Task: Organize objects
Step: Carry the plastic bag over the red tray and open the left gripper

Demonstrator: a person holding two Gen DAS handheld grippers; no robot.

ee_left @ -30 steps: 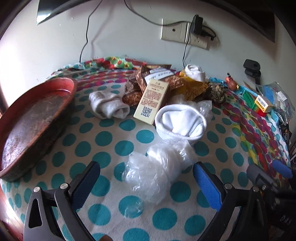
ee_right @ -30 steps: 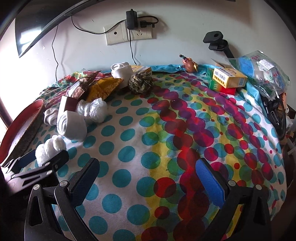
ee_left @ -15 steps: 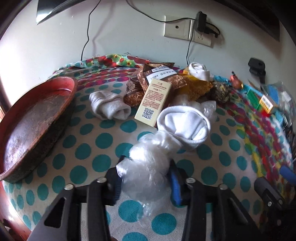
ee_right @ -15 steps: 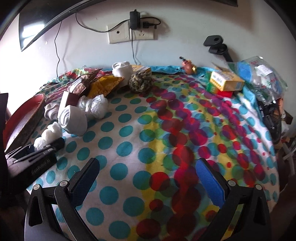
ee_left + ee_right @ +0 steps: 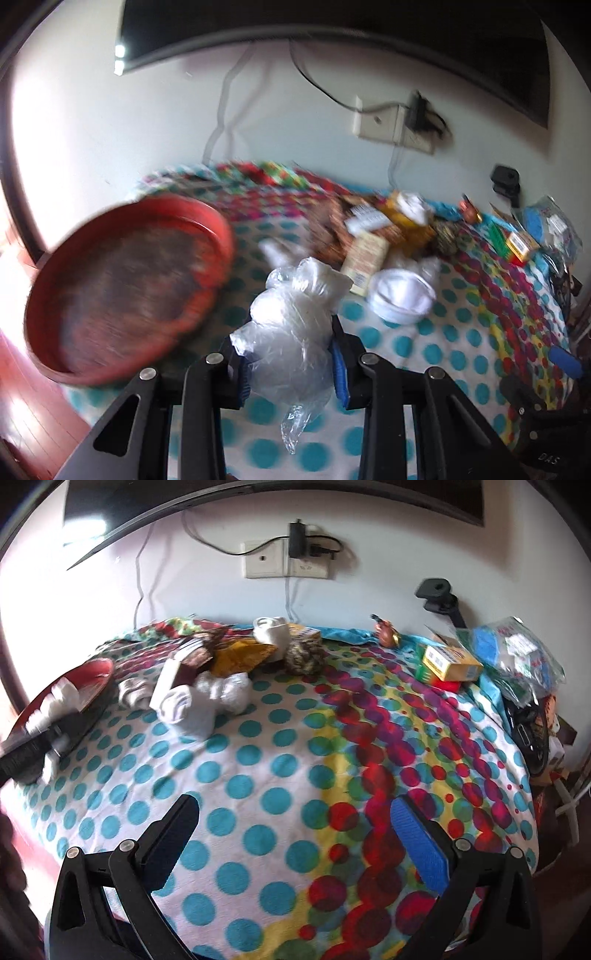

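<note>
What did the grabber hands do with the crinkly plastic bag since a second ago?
The left gripper closed on the clear plastic bag, lifted it off the dotted cloth and is swinging it left toward the red tray. The right gripper stayed open and empty over the cloth. The white sock roll, boxes and snack packets stayed put.

Daylight glares from the left; left wrist view motion-blurred, right sharper, fisheye edges bent.
</note>
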